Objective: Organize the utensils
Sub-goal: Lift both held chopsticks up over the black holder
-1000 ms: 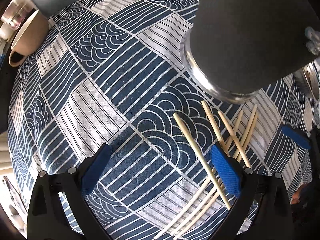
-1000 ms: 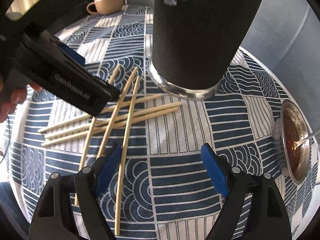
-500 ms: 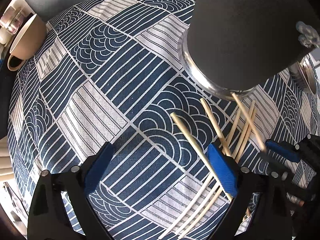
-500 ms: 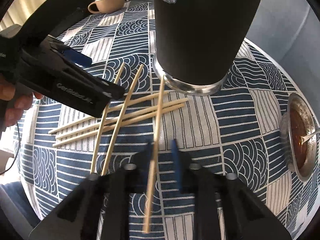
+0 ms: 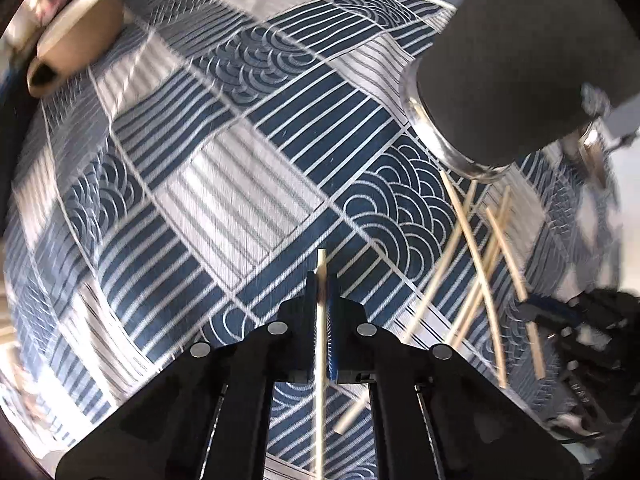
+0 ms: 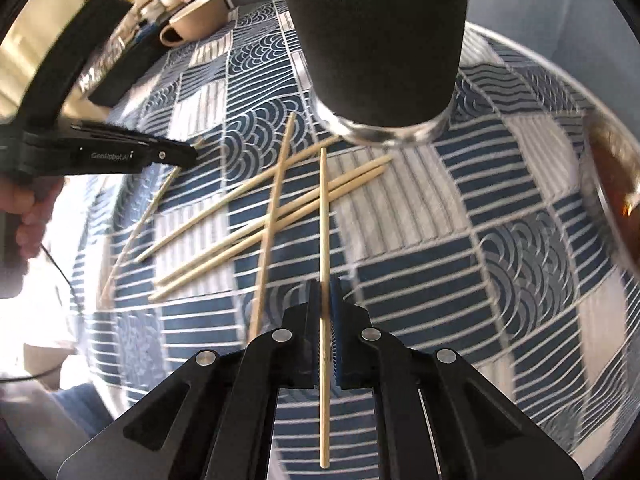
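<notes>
On patterned woven cloth (image 6: 500, 184), slender wooden chopsticks (image 6: 256, 216).

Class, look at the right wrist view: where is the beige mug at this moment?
The beige mug stands at the upper left of the right wrist view, at the far edge of the patterned tablecloth, left of the tall dark container.

Only readable text I can spot from here is "GenRobot.AI", small white letters on the black side of the left claw (image 6: 188, 156) in the right wrist view. The holder (image 6: 380, 40) has a clear cloud-shaped badge, but no lettering I can make out.
</notes>
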Available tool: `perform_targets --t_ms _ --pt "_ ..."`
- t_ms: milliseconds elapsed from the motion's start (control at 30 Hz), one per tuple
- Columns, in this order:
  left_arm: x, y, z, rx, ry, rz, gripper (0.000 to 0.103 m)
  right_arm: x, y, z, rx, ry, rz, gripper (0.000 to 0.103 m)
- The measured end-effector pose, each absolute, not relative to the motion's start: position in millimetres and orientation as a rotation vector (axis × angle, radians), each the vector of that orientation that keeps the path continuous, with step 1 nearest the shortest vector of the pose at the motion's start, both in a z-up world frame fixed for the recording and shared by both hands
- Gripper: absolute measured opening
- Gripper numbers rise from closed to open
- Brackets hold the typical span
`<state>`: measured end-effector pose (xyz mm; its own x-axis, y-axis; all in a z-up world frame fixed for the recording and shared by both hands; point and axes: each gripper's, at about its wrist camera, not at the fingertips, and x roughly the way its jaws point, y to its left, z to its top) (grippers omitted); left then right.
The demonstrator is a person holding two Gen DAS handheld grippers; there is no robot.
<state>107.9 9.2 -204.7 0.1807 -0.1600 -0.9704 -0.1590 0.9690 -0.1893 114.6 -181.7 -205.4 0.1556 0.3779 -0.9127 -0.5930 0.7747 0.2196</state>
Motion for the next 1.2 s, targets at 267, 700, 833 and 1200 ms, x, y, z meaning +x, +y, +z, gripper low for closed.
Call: perform_targets --t_ms 267,700,833,1200 --pt "90 38 -193 -0.322 1.399 -0.06 0.005 99 -193 -176 -0.048 1.205 0.7 0.005" --pt "127 43 -89 -0.233 1.233 -0.173 0.005 93 -198 -84 0.031 0.967 0.742 0.005" --pt "139 36 -50 -0.167 1.167 -0.177 0.005 95 -196 -58 0.035 0.881 0.74 0.005" --pt "187 13 19 -0.063 1.037 -0.203 0.005 132 -193 -2 0.124 0.676 0.782 0.005"
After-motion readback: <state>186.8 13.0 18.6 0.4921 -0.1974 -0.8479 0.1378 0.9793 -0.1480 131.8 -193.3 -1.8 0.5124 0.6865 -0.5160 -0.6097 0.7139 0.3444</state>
